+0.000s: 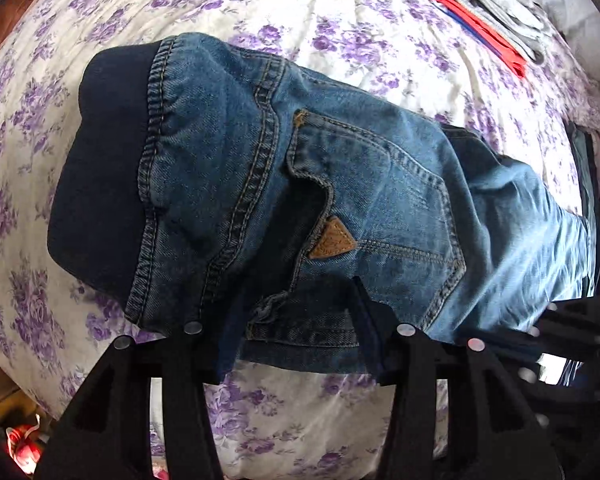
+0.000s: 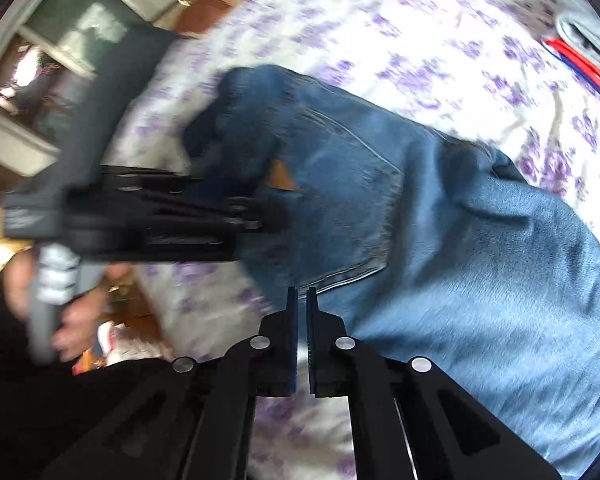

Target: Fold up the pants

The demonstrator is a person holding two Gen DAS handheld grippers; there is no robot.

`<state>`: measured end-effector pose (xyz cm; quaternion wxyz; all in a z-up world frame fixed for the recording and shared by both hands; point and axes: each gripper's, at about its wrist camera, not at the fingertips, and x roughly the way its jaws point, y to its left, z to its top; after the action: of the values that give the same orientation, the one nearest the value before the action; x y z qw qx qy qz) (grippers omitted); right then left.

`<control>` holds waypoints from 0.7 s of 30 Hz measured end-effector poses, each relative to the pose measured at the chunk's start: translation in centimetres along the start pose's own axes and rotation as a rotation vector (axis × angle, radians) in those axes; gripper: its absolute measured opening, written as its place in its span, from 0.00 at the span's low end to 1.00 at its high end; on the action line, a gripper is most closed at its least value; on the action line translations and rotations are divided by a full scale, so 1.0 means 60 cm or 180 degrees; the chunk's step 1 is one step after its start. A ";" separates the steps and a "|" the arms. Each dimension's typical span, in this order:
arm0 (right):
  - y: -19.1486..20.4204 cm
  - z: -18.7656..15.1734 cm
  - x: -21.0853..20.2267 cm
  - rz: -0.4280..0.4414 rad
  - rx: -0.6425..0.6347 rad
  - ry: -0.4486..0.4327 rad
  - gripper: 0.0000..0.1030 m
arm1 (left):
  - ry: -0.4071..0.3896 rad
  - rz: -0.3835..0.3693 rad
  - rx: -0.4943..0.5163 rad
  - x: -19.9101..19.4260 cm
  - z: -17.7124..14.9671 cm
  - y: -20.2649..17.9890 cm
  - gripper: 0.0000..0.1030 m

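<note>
Blue denim pants with a dark elastic waistband lie on the floral bedsheet, back pocket up. My left gripper is open, its fingers wide apart over the near edge of the pants by the waist. It also shows in the right wrist view, reaching in from the left at the waist. My right gripper is nearly shut with a thin gap and holds nothing, its tips at the near edge of the pants below the back pocket. The right wrist view is blurred.
Folded grey clothes and a red and blue item lie at the far right of the bed. The bed's edge and floor clutter are at lower left. A window and the person's hand show at left.
</note>
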<state>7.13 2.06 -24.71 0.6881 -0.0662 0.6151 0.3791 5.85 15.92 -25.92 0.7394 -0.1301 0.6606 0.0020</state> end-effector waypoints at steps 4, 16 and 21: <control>-0.013 -0.011 0.035 0.0081 0.0130 0.0147 0.04 | 0.0010 0.0016 -0.0008 0.012 0.005 -0.005 0.48; -0.343 -0.298 -0.302 -0.0272 0.2878 -0.1060 0.49 | -0.0083 -0.0274 -0.0140 0.015 0.010 0.004 0.50; -0.425 -0.483 -0.344 -0.0355 0.4012 -0.1444 0.50 | -0.0047 -0.0239 -0.0018 0.030 0.019 -0.024 0.73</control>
<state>0.38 -41.13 -22.56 0.7259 0.3978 0.5547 -0.0841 7.46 14.42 -27.29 0.7434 -0.1570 0.6498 -0.0229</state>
